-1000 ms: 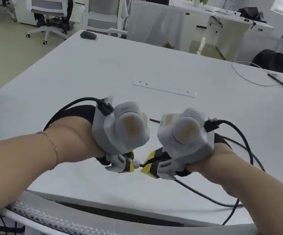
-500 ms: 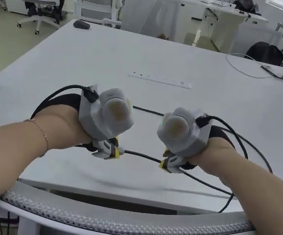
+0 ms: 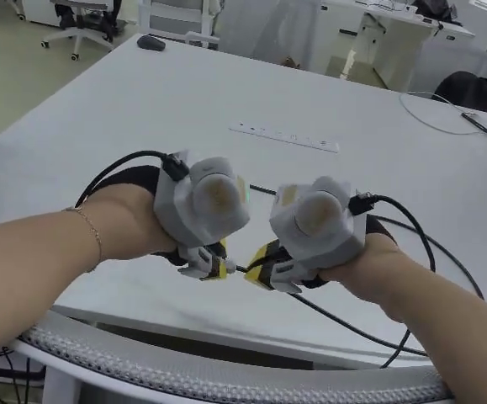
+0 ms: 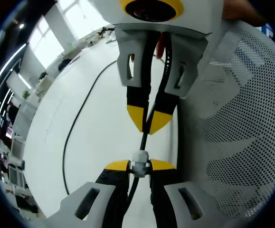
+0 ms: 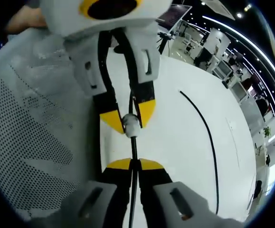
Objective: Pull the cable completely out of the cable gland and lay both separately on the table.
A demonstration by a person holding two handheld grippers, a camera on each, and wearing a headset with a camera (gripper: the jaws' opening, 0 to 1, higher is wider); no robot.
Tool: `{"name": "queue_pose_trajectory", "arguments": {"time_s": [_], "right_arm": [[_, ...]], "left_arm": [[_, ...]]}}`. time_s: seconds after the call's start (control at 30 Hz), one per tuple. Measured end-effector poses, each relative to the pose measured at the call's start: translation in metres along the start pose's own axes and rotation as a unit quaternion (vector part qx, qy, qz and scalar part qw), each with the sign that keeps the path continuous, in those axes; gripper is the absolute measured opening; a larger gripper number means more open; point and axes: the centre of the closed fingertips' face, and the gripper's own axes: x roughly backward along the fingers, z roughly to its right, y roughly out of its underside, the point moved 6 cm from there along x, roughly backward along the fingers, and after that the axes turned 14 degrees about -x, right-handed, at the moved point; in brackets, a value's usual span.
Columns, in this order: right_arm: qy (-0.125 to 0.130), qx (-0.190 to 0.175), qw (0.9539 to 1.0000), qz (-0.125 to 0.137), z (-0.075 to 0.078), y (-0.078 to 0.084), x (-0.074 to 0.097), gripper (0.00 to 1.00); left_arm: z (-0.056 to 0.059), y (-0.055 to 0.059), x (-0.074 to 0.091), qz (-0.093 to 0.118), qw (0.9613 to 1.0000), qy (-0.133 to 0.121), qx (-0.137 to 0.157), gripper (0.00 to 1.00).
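Observation:
A small white cable gland (image 4: 139, 164) sits between the yellow fingertips of my left gripper (image 4: 140, 166), which is shut on it. A black cable (image 4: 146, 134) runs out of the gland straight into my right gripper (image 5: 130, 164), shut on the cable (image 5: 133, 151) a short way from the gland (image 5: 130, 123). In the head view the left gripper (image 3: 215, 266) and the right gripper (image 3: 260, 274) face each other almost tip to tip, just above the near edge of the white table (image 3: 226, 93). The rest of the cable (image 3: 336, 318) trails off to the right over the table.
A white strip (image 3: 283, 136) lies mid-table, a dark mouse (image 3: 150, 42) at the far left corner, and a phone (image 3: 483, 124) with a thin white wire at the far right. A mesh chair back (image 3: 226, 374) lies right below the grippers. Office chairs and desks stand beyond.
Half a second ago the two grippers were farther apart with a stretch of cable showing between them; now they are close together again, as they were a second ago.

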Motion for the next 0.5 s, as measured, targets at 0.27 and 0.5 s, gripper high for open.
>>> {"name": "queue_pose_trajectory", "arguments": {"time_s": [0.27,0.5], "right_arm": [[0.07,-0.005,0.9932,-0.093,0.022,0.03,0.001,0.04],[0.035,-0.001,0.9991,-0.025,0.009,0.007,-0.004,0.21]], "left_arm": [[-0.005,0.003,0.004,0.005,0.9996,-0.013,0.026,0.16],[-0.004,0.0,0.003,0.006,0.9998,-0.01,0.017,0.16]]}}
